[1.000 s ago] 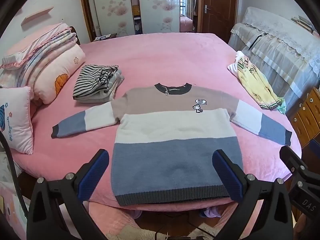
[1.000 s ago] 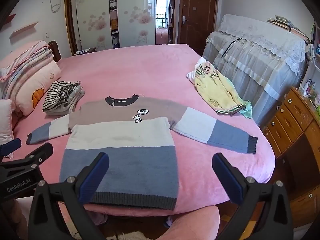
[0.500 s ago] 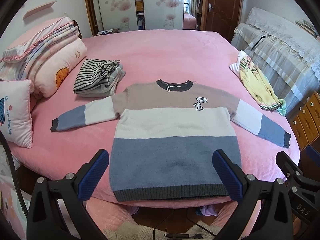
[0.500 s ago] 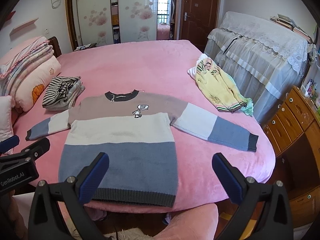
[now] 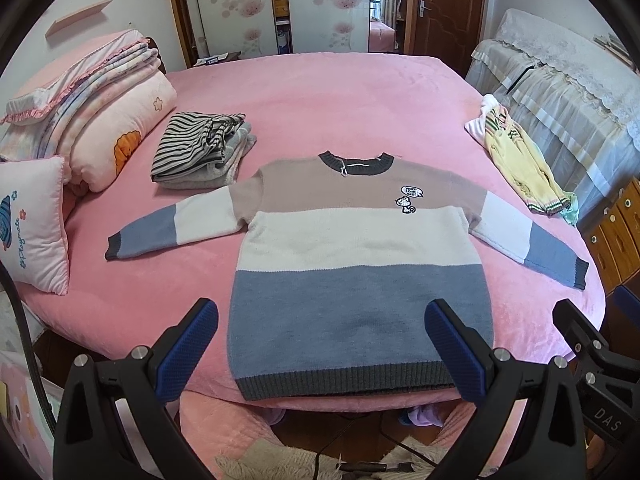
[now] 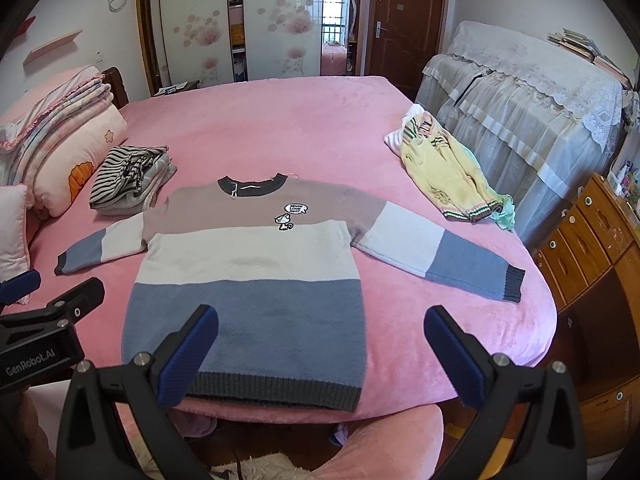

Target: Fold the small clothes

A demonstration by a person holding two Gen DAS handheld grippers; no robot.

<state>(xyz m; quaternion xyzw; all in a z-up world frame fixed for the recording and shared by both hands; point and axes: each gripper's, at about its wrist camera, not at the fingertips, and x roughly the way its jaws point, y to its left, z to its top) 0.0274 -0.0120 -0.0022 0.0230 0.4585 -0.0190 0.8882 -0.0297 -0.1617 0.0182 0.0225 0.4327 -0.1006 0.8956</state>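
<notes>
A small knit sweater [image 5: 356, 248] [image 6: 256, 264] with tan, white and blue bands lies flat and face up on the pink bed, both sleeves spread out, its grey hem at the near edge. My left gripper [image 5: 320, 336] hovers open above and just short of the hem, nothing between its blue pads. My right gripper [image 6: 320, 340] is also open and empty, held over the hem's right corner. The other gripper's body shows at each view's side.
A folded pile of striped and grey clothes [image 5: 200, 156] sits left of the sweater. A rumpled yellow garment [image 6: 444, 172] lies at the bed's right edge. Pillows and quilts [image 5: 80, 120] are stacked at the left. A wooden dresser [image 6: 592, 260] stands on the right.
Both grippers have drawn back and risen slightly, so more of the bed and floor shows. The sweater has not moved and both grippers stay open.
</notes>
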